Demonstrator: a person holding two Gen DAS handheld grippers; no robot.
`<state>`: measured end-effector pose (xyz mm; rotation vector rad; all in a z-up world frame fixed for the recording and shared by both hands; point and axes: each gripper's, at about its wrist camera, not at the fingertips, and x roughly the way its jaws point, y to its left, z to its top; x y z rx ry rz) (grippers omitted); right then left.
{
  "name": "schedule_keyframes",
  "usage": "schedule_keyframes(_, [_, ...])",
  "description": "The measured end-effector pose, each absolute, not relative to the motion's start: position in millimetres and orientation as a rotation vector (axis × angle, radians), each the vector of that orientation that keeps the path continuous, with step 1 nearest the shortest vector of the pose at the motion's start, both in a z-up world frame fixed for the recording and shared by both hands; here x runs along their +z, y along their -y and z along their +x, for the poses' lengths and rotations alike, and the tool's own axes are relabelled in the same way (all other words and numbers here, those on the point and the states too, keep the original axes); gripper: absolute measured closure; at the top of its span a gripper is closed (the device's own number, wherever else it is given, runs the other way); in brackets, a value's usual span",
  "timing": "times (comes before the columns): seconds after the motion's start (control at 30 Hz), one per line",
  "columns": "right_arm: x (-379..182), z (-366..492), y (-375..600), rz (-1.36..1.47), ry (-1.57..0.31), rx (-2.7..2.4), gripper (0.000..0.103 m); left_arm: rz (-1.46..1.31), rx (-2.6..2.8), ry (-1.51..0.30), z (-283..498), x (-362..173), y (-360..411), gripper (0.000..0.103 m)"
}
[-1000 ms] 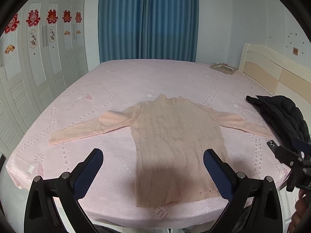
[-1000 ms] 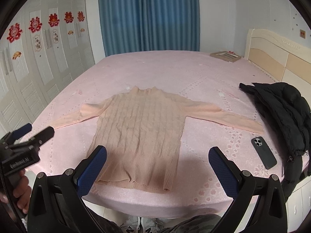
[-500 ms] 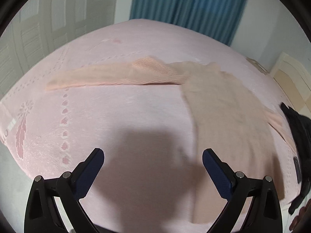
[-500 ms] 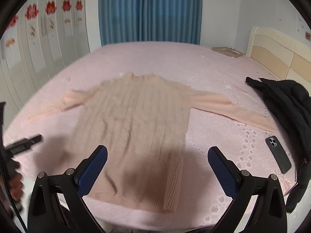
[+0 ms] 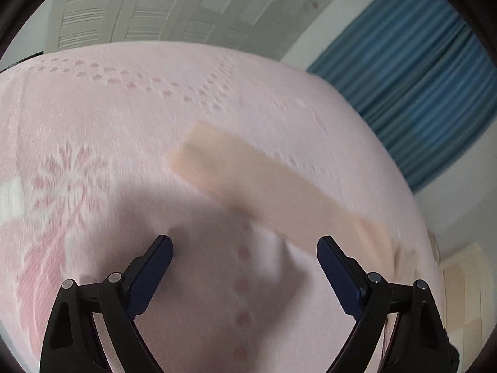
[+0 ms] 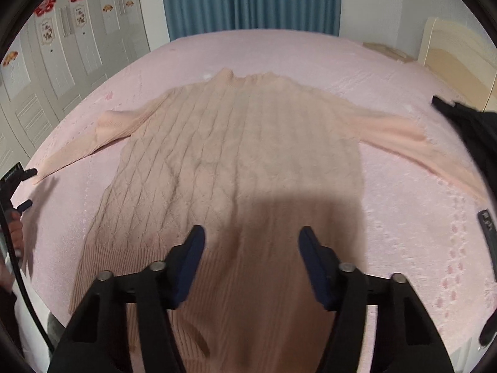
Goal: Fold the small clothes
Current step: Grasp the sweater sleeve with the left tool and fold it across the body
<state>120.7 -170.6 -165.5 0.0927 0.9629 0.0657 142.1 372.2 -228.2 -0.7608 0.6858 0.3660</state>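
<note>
A pale pink cable-knit sweater (image 6: 236, 155) lies flat, face up, on the pink bedspread (image 6: 403, 217), sleeves spread to both sides. My right gripper (image 6: 251, 239) is open and empty, low over the sweater's lower body near the hem. In the left wrist view only the sweater's left sleeve (image 5: 264, 183) shows, blurred, running from its cuff toward the lower right. My left gripper (image 5: 245, 248) is open and empty, just short of that sleeve, over the bedspread (image 5: 93, 124). It also shows at the left edge of the right wrist view (image 6: 21, 186), beside the sleeve's cuff.
A black jacket (image 6: 472, 130) lies at the bed's right side, with a dark phone (image 6: 489, 233) near it. White wardrobe doors (image 6: 62, 46) stand to the left, blue curtains (image 6: 248, 0) behind, a headboard (image 6: 459, 62) to the right.
My left gripper has swung left and down to the left sleeve's cuff end. My right gripper has moved forward and lower over the sweater's hem, its jaws somewhat narrower. The sweater has not moved.
</note>
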Motion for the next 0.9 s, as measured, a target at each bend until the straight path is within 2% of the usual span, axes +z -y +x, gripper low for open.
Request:
schedule_keyframes(0.03, [-170.1,124.6,171.0,0.106,-0.987,0.060,0.058,-0.722,0.383,-0.689,149.5,-231.6,-378.0,0.010])
schedule_keyframes(0.17, [-184.4,139.4,173.3,0.158,-1.032,0.054,0.063,-0.645,0.452,-0.719,169.3,-240.7,-387.4,0.022])
schedule_keyframes(0.2, [-186.0,141.3,172.7,0.165,-1.034,0.051,0.063,-0.620,0.478,-0.730,174.2,-241.5,-387.4,0.030])
schedule_keyframes(0.23, [-187.9,143.5,172.6,0.166,-1.033,0.045,0.063,-0.597,0.498,-0.748,183.0,-237.9,-387.9,0.044])
schedule_keyframes(0.27, [-189.3,145.3,172.7,0.169,-1.032,0.039,0.063,-0.564,0.527,-0.768,186.6,-238.4,-386.6,0.054])
schedule_keyframes(0.3, [-189.7,146.0,173.0,0.179,-1.030,0.037,0.063,-0.518,0.571,-0.789,190.2,-238.2,-384.6,0.080])
schedule_keyframes(0.33, [-190.6,146.9,175.1,0.184,-1.027,0.034,0.063,-0.487,0.572,-0.798,196.9,-237.5,-386.3,0.093])
schedule_keyframes(0.43, [-191.6,147.8,181.2,0.199,-1.016,0.028,0.063,-0.422,0.572,-0.815,215.4,-219.3,-376.5,0.093])
schedule_keyframes(0.6, [-184.3,144.8,196.8,0.212,-0.981,0.028,0.063,-0.329,0.487,-0.736,227.2,-168.6,-332.9,0.093])
schedule_keyframes(0.73, [-174.4,134.8,219.8,0.160,-0.948,-0.030,0.063,-0.238,0.389,-0.679,249.0,-121.7,-261.5,0.093])
schedule_keyframes(0.9, [-157.4,117.2,272.0,0.152,-0.898,-0.083,0.063,-0.128,0.226,-0.618,279.5,-69.4,-135.2,0.093])
